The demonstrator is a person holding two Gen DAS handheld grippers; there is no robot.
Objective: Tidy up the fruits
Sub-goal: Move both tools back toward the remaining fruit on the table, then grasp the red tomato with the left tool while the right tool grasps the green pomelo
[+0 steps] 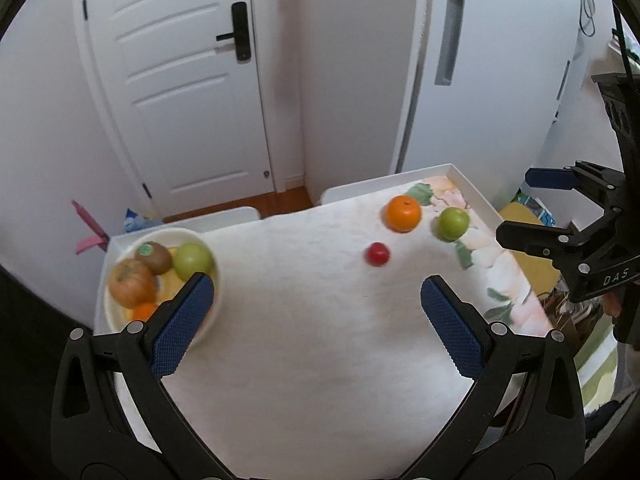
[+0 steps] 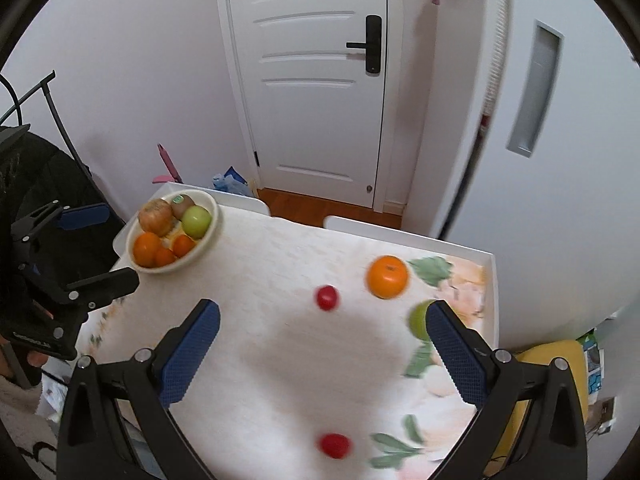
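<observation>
A white bowl (image 1: 114, 312) (image 2: 210, 200) at the table's far left holds a kiwi (image 1: 153, 257), a green apple (image 1: 193, 260), a brownish fruit (image 1: 132, 283) and small oranges (image 2: 148, 249). On the white cloth lie an orange (image 1: 403, 213) (image 2: 387, 277), a green apple (image 1: 452, 223) (image 2: 418, 320), a small red fruit (image 1: 377, 254) (image 2: 327, 297) and a second red fruit (image 2: 334, 445) nearer. My left gripper (image 1: 316, 292) (image 2: 94, 244) is open and empty beside the bowl. My right gripper (image 2: 322, 316) (image 1: 520, 208) is open and empty, its right finger in front of the green apple.
The table (image 1: 320, 360) has a raised white rim (image 2: 490, 258) on the far and right sides. Two white chair backs (image 2: 400, 232) stand behind it. A white door (image 1: 192, 92) and wall lie beyond. A yellow object (image 2: 560, 356) sits off the right edge.
</observation>
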